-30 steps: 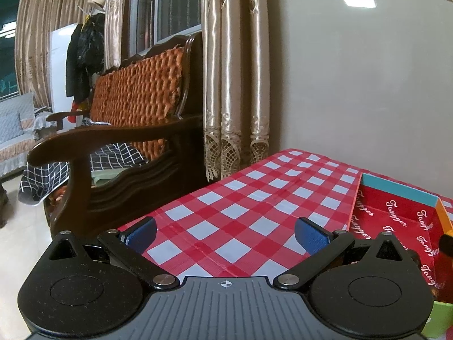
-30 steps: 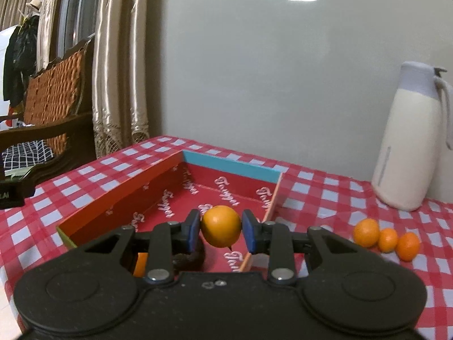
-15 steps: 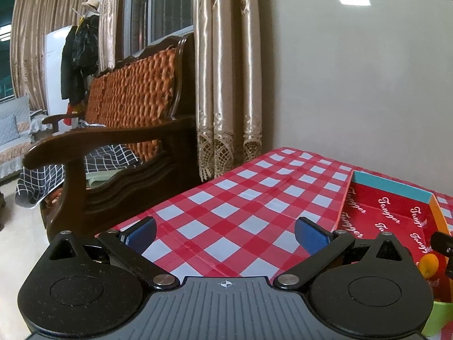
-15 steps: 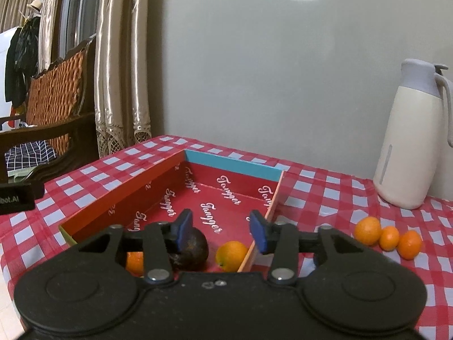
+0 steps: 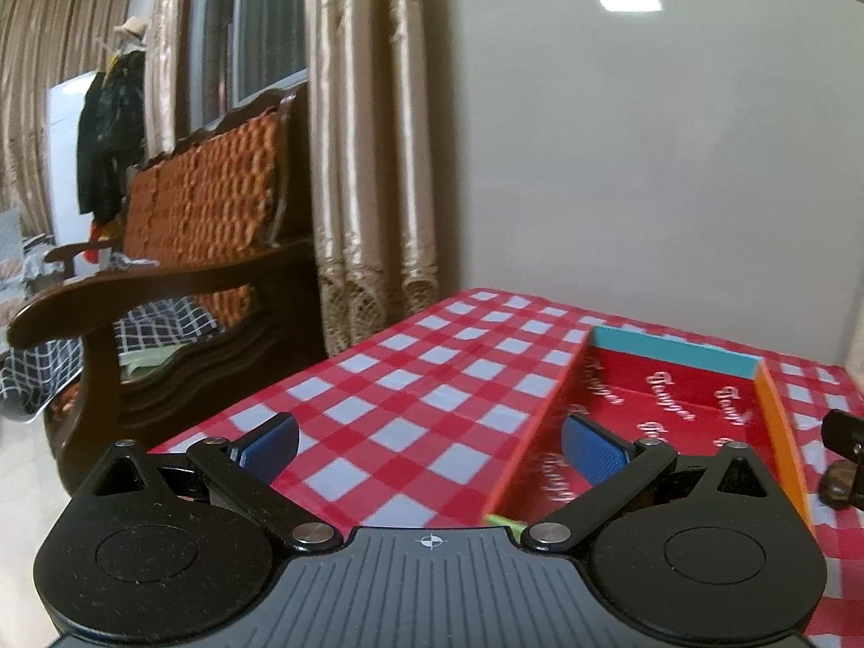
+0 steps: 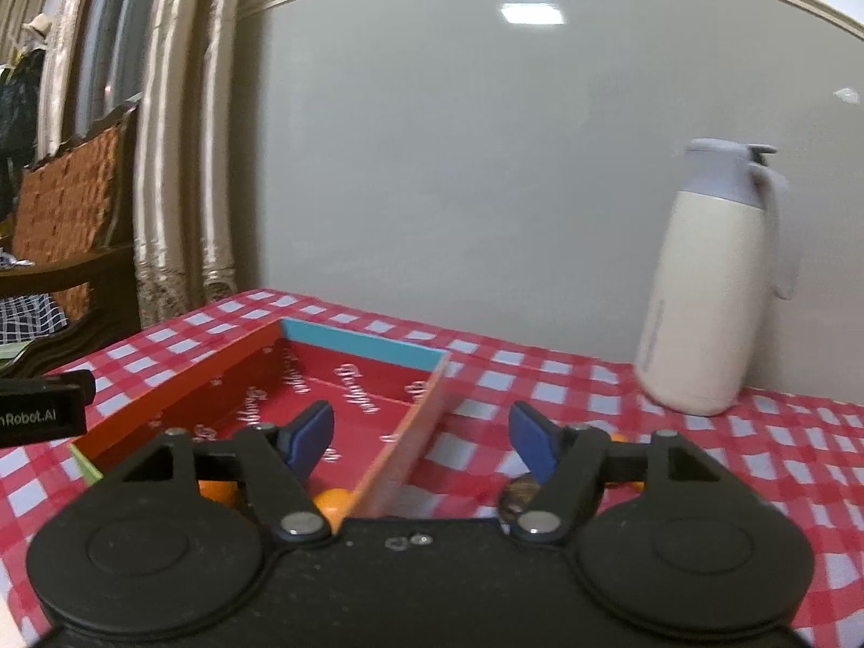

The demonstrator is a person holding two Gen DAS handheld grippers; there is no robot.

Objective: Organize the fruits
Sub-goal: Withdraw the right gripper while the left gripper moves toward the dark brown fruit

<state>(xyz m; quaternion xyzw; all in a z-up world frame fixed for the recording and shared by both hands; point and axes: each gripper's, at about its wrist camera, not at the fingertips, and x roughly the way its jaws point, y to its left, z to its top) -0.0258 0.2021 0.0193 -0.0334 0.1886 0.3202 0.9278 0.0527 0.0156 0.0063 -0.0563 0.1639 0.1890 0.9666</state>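
Released since the earlier frame, the orange (image 6: pixel 330 502) is seen inside the red box (image 6: pixel 178 399) while the empty right gripper (image 6: pixel 421 434), jaws opening, could be snagged on the box's right wall.

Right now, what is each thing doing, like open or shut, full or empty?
Left tool: open, nothing between its jaws.
Right tool: jaws opening, holding nothing.
Red box: lidless, oranges inside.
Jug: upright, lid shut.
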